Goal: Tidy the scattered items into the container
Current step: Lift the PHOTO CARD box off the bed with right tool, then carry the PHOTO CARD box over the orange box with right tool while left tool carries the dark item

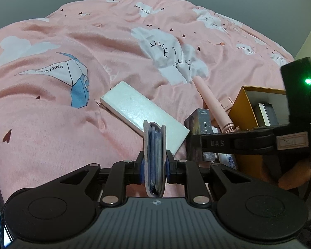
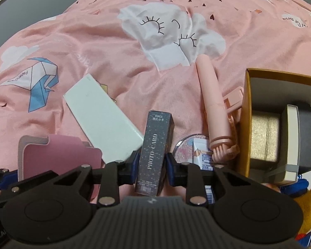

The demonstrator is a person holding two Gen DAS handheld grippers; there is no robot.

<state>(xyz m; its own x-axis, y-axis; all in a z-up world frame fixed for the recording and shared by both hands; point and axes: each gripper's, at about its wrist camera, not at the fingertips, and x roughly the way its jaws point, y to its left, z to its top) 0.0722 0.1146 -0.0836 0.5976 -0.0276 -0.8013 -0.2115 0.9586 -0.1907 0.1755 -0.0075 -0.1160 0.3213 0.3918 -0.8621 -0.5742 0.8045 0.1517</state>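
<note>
My left gripper (image 1: 154, 166) is shut on a pink card holder (image 1: 154, 157), held edge-on so its blue sleeves show; its pink cover (image 2: 58, 157) appears at lower left in the right wrist view. My right gripper (image 2: 152, 166) grips a dark "PHOTO CARD" box (image 2: 153, 151), which stands upright on the bed with a pad against each side. Beside it to the right stands the open yellow container box (image 2: 246, 114), with a glittery gold box (image 2: 263, 139) and a white-and-grey box (image 2: 292, 141) inside. A flat white box (image 2: 101, 120) and a pink selfie stick (image 2: 211, 103) lie on the quilt.
A pink quilt (image 1: 72, 31) with cloud and crane prints covers the bed. A small white tube (image 2: 203, 155) and a clear round item (image 2: 182, 151) lie between the dark box and the container. A plush toy (image 2: 309, 203) sits at lower right.
</note>
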